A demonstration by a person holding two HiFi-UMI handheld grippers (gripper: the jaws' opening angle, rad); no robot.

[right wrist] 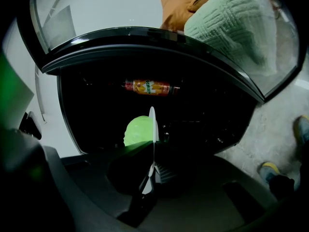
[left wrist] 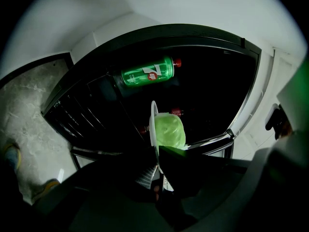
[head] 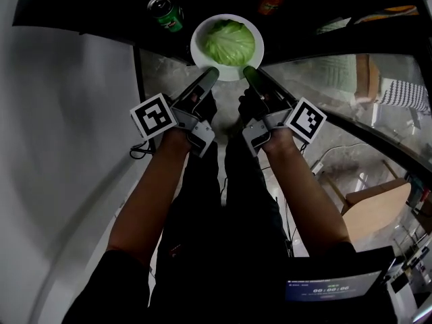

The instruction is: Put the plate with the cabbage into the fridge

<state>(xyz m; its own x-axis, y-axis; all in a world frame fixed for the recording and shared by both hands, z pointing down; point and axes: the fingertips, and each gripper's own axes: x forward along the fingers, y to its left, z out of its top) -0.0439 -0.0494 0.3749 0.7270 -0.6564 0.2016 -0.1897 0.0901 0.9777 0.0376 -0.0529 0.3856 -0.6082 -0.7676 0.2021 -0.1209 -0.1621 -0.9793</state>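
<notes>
A white plate point(head: 202, 29) carrying a green cabbage point(head: 230, 42) hangs in front of the dark open fridge point(head: 88, 2). My left gripper point(head: 210, 73) is shut on the plate's near left rim and my right gripper point(head: 248, 71) is shut on its near right rim. In the left gripper view the plate point(left wrist: 154, 122) shows edge-on with the cabbage point(left wrist: 170, 130) to its right, the left gripper point(left wrist: 157, 153) clamped on its rim. In the right gripper view the plate point(right wrist: 152, 122) stands edge-on with the cabbage point(right wrist: 138, 130) to its left, the right gripper point(right wrist: 152, 151) shut on it.
Inside the fridge a green soda bottle point(left wrist: 148, 73) lies at upper left, also seen as a green can-like end point(head: 166, 12). An orange drink bottle point(right wrist: 147, 87) lies at the right, and shows as an orange bottle point(head: 270, 3) from above. The glass fridge door point(head: 337, 93) stands open at the right.
</notes>
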